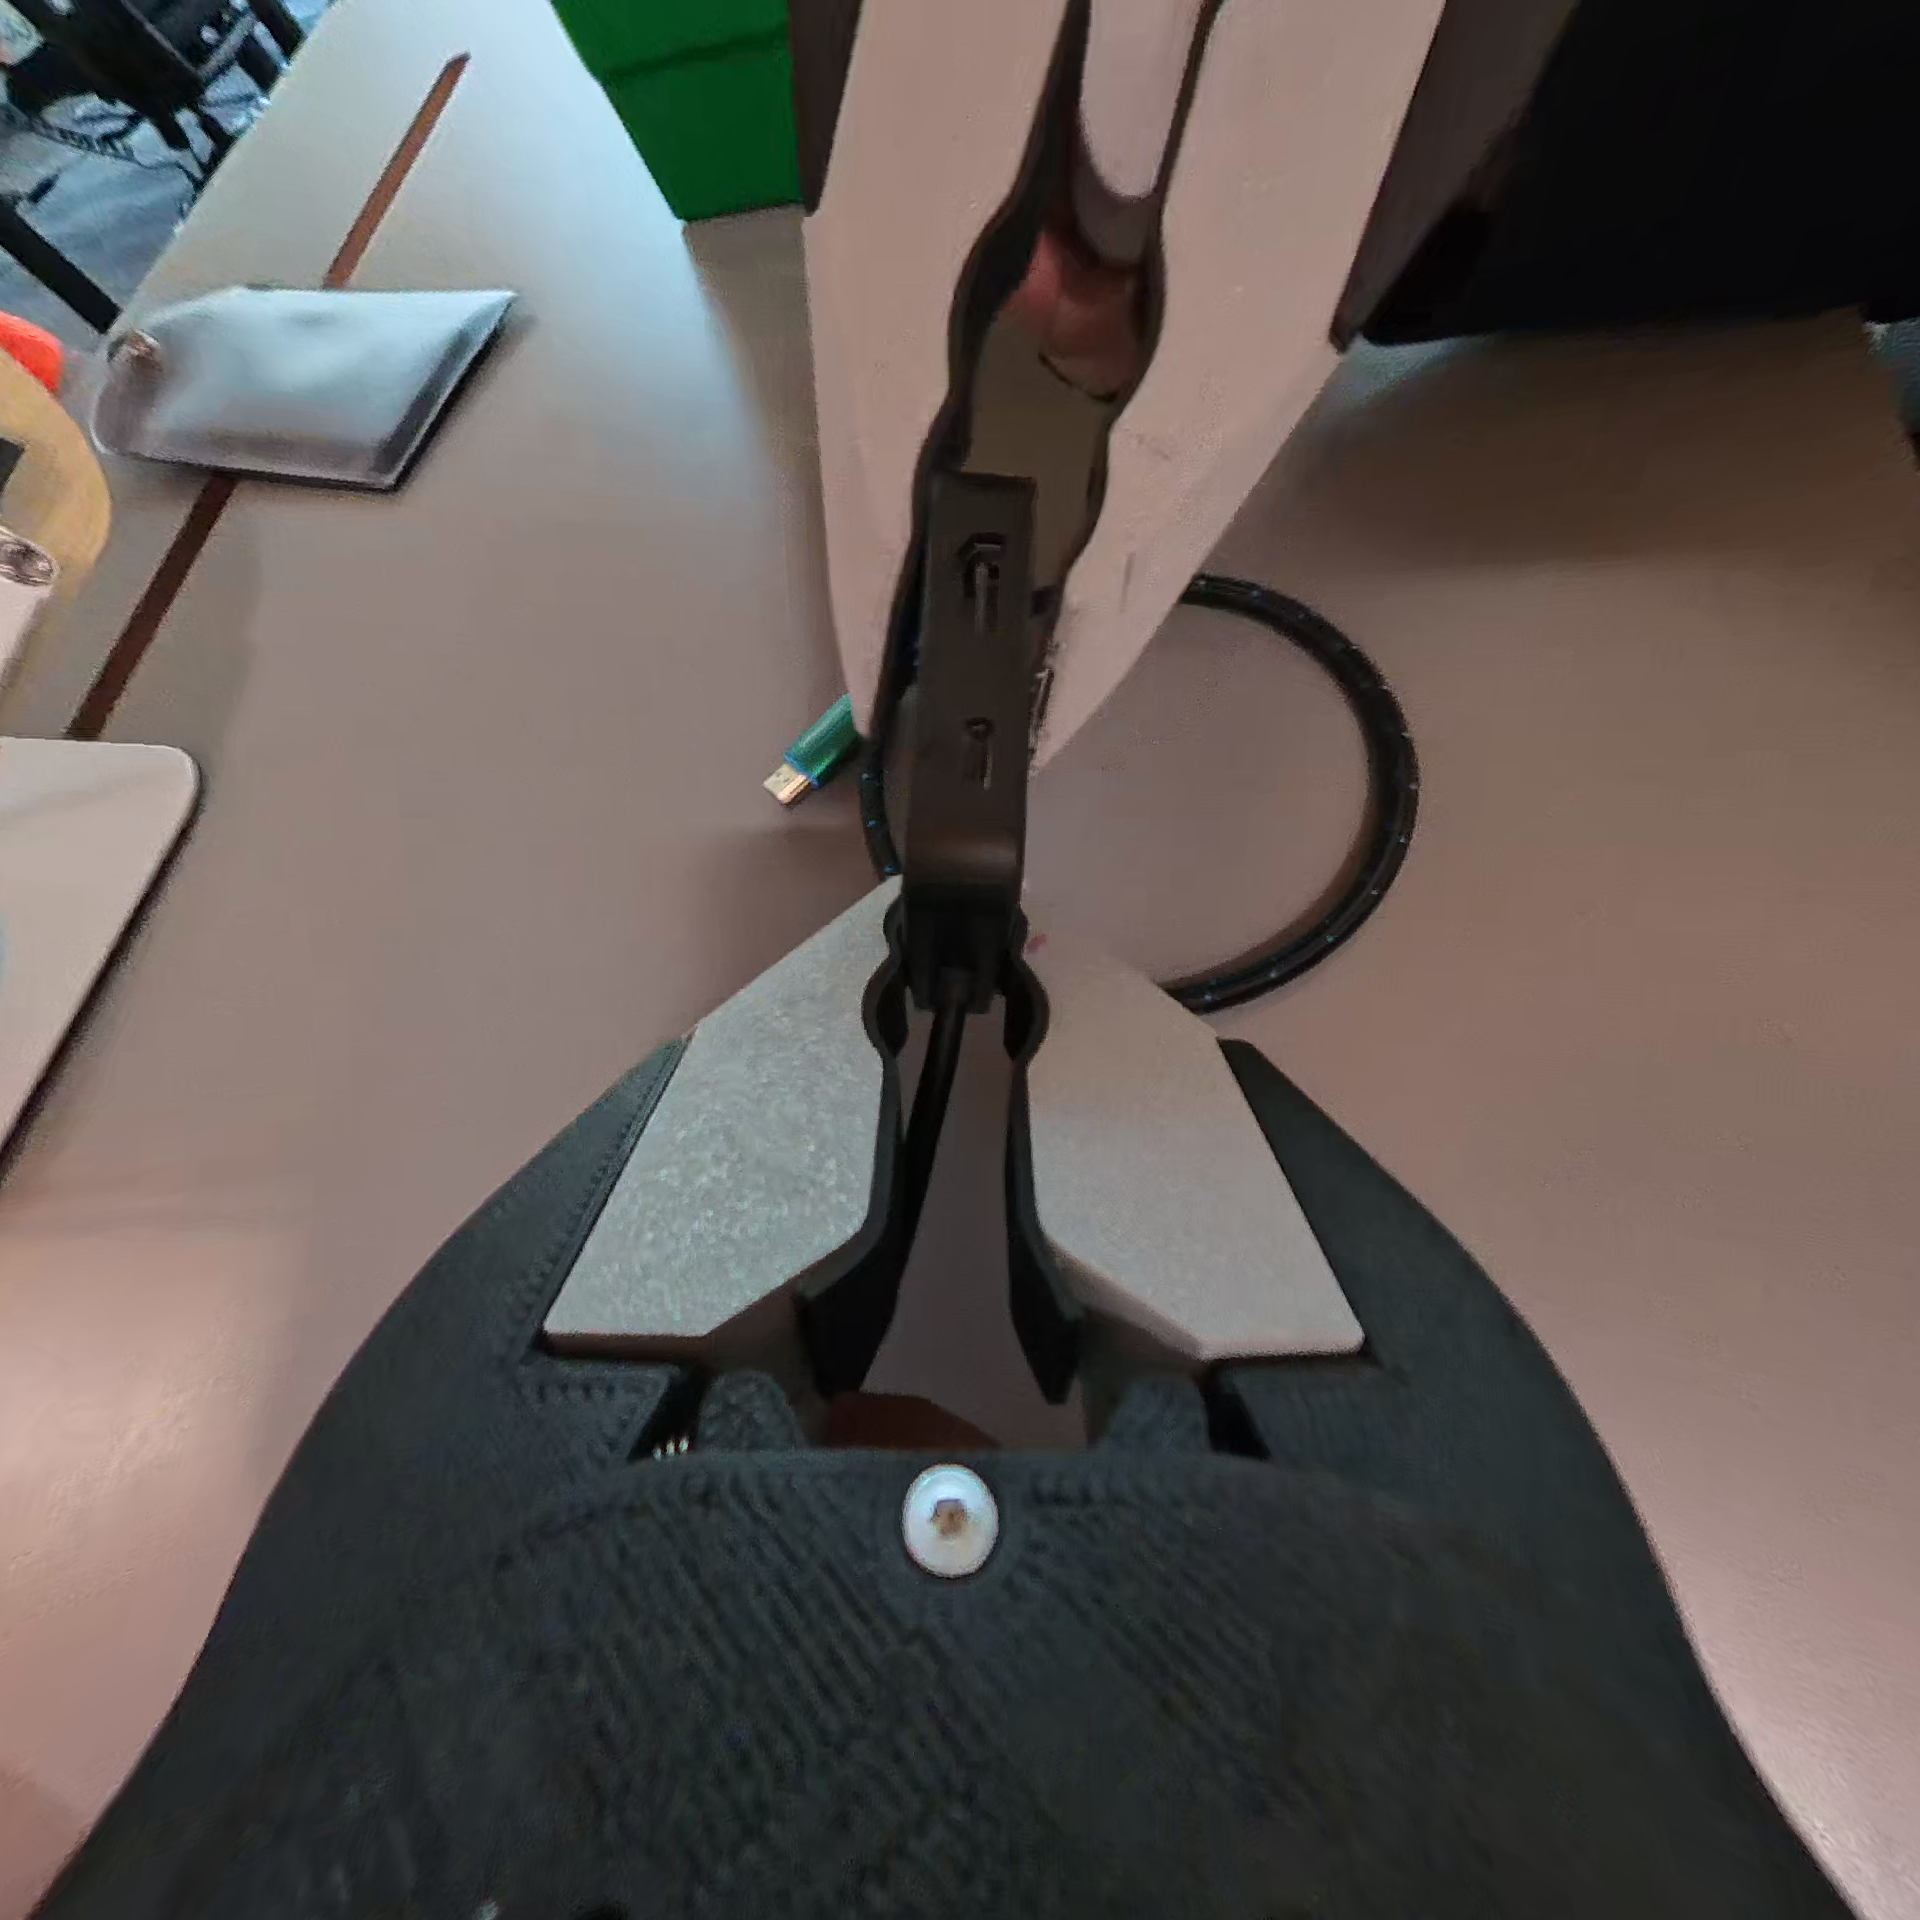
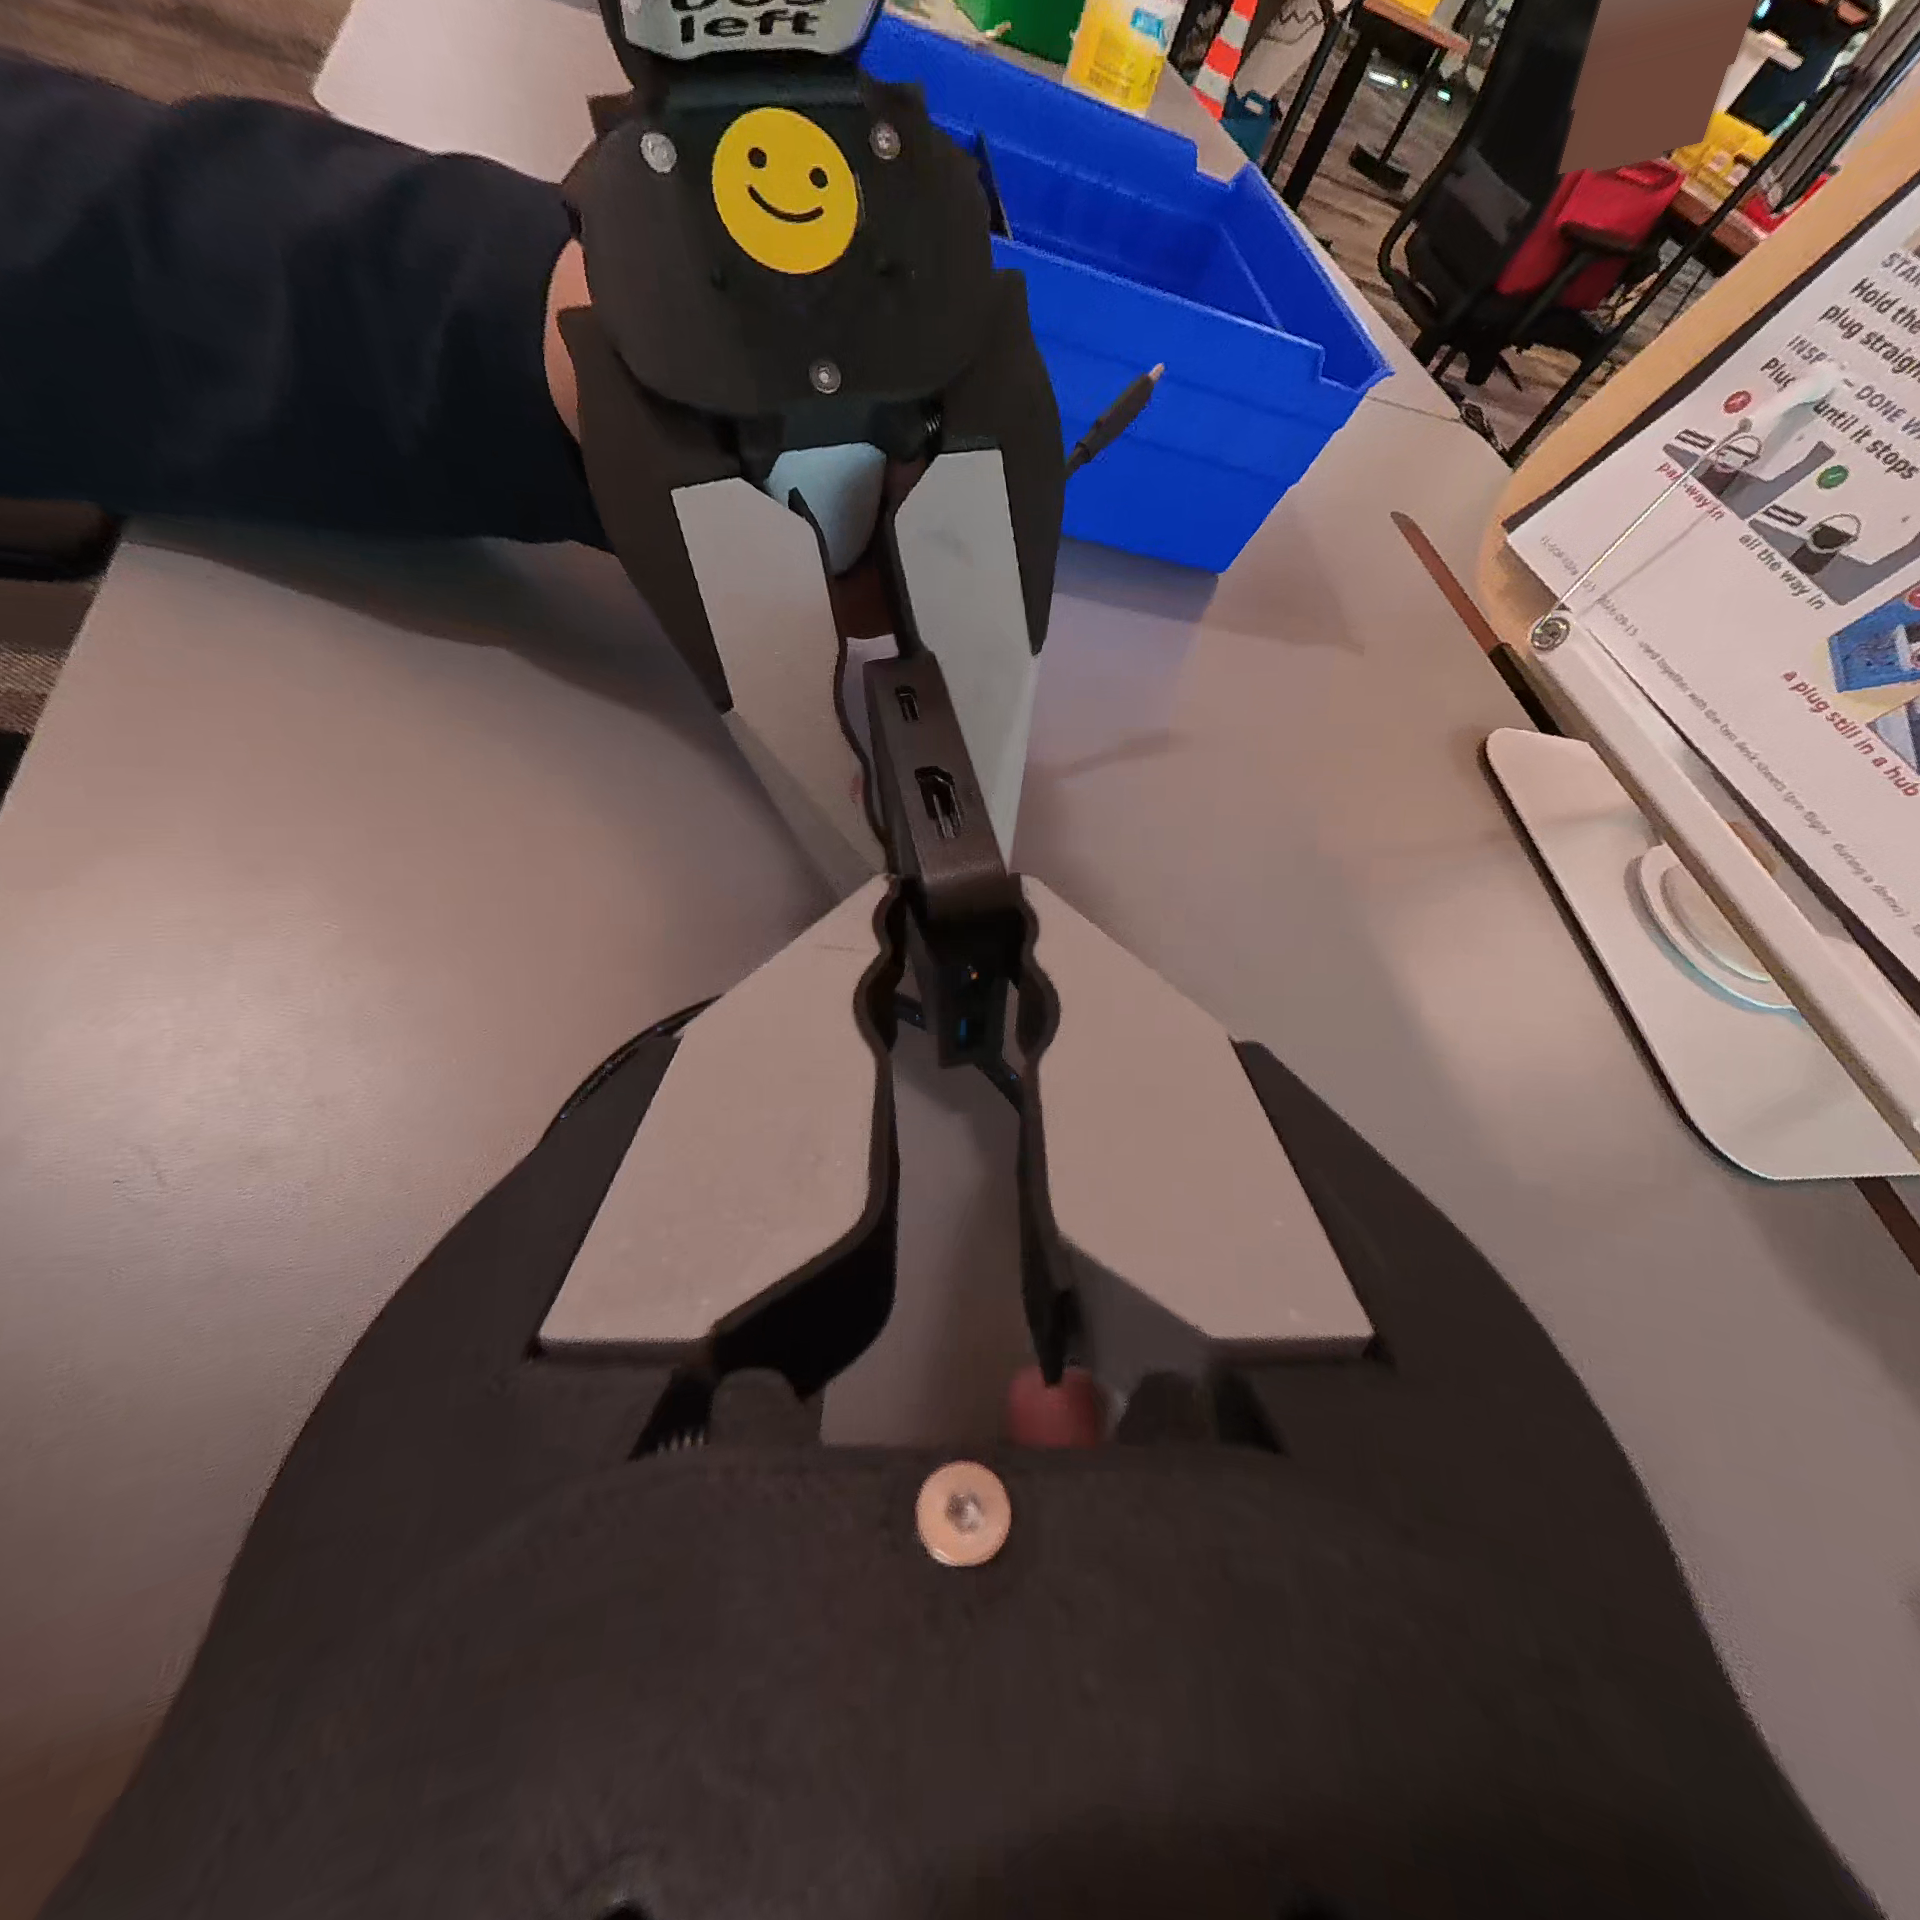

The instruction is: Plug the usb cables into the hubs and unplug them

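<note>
Here, black port hub (image 2: 940, 800) held off the grey table (image 1: 468, 831) btwn both tools, left gripper (image 1: 951, 935) clamped on its cable end, right gripper (image 2: 951, 935) clamped on opp end, blue bin (image 2: 1174, 312) behind, green-cased plug (image 1: 816, 753) lying nr hub.

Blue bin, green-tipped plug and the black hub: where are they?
blue bin (image 2: 1174, 312), right wrist view, its inner wall.
green-tipped plug (image 1: 816, 750), left wrist view, its green shell.
black hub (image 1: 971, 675), left wrist view, its ported side.
</note>
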The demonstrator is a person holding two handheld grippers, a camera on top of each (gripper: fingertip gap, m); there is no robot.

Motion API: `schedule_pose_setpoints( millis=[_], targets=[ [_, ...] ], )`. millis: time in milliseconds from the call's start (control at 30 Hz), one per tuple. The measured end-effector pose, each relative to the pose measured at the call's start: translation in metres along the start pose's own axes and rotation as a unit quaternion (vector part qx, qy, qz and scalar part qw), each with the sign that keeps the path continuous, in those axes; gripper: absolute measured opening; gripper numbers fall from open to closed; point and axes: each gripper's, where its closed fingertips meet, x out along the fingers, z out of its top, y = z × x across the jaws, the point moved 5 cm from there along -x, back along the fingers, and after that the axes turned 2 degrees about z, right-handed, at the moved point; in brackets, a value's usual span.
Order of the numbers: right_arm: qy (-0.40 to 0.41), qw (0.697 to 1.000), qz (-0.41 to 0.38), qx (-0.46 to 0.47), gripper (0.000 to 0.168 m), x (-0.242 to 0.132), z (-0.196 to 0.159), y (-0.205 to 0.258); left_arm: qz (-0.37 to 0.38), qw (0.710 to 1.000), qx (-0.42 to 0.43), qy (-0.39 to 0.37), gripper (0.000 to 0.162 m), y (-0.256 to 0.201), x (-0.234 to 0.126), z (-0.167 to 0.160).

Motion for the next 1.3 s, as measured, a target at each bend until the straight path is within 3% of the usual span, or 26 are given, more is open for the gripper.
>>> schedule_pose_setpoints(
  millis=[133, 300, 867, 1300],
  targets=[
    [-0.071, 0.997, 0.018, 0.027, 0.01, -0.007, 0.012, -0.003, 0.015, 0.997, -0.031, -0.067, 0.025, 0.007, -0.007, 0.013],
    [-0.153, 0.982, 0.067, 0.082, 0.009, -0.015, 0.021, -0.006, -0.034, 0.99, -0.068, -0.121, 0.02, -0.001, -0.006, 0.024],
    [-0.208, 0.964, 0.118, 0.116, 0.011, -0.022, 0.026, -0.007, -0.064, 0.981, -0.068, -0.171, 0.011, -0.005, -0.015, 0.036],
    [-0.243, 0.952, 0.126, 0.138, 0.009, -0.024, 0.028, -0.009, -0.095, 0.959, -0.129, -0.235, 0.011, -0.003, -0.018, 0.045]
  ],
)
